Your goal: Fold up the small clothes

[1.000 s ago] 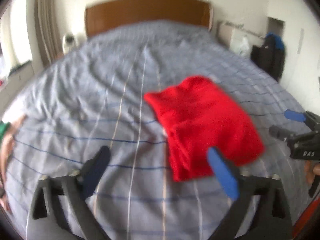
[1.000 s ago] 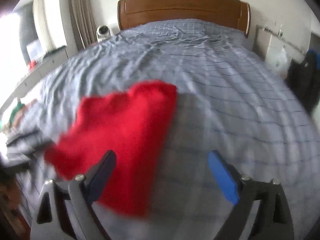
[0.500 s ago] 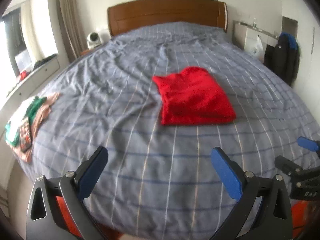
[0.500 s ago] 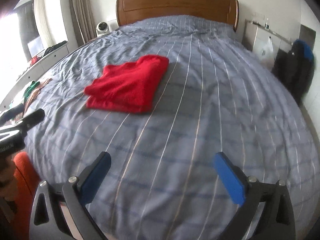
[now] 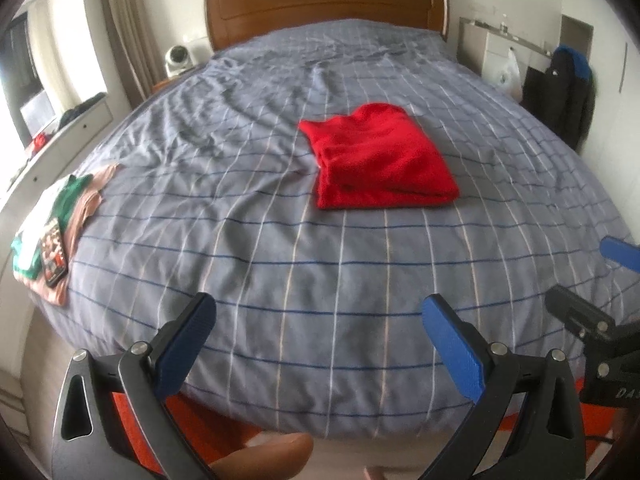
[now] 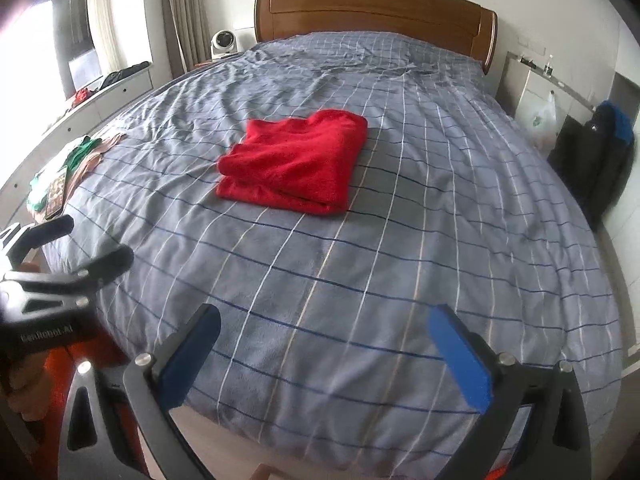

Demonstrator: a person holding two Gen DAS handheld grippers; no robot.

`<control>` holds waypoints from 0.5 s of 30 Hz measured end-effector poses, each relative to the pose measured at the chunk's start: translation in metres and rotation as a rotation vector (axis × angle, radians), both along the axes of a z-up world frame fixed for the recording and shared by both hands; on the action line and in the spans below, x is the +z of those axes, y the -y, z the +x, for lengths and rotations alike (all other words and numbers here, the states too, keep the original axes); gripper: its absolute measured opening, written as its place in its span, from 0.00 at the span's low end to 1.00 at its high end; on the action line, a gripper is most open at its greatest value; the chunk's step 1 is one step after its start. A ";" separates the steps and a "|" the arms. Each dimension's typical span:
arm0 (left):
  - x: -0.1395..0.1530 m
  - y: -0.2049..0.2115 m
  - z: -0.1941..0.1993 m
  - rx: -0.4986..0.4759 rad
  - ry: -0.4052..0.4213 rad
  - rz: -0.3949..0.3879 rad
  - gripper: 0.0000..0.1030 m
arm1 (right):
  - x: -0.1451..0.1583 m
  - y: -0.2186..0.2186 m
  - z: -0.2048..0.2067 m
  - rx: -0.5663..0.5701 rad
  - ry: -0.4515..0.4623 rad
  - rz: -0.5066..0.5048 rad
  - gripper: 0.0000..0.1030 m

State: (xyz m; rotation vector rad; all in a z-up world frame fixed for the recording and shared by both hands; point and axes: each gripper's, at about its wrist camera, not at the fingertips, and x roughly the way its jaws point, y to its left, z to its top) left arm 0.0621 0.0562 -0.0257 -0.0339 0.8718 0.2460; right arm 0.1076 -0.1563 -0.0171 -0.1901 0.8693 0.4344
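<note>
Two tongs are seen nearest, over the foot edge of the bed (image 6: 400,264). The left tongs (image 5: 316,344) are spread wide with nothing between the pads. The right tongs (image 6: 324,354) have just been opening and are likewise spread wide, empty. Beyond them a broad stretch of bare checked cover is noted. One folded red garment (image 5: 380,164) is laid flat mid-bed, well apart from both tongs. One small pile of clothes (image 5: 60,220) with one phone (image 5: 53,250) on it is found at the bed's left edge. One wooden headboard (image 6: 376,12) closes the far end.
</note>
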 end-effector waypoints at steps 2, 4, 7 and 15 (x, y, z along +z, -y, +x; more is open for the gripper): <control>0.000 0.002 0.000 -0.006 -0.007 0.002 1.00 | 0.003 0.001 -0.001 -0.010 0.007 0.003 1.00; 0.000 0.003 0.000 -0.005 -0.017 0.006 1.00 | 0.003 0.002 0.000 -0.016 0.003 0.010 1.00; 0.002 0.005 -0.002 -0.005 -0.023 0.013 1.00 | 0.002 0.004 0.002 -0.027 -0.007 0.015 1.00; 0.008 0.007 -0.007 0.011 -0.028 0.035 1.00 | 0.010 0.008 0.000 -0.043 -0.053 0.032 0.99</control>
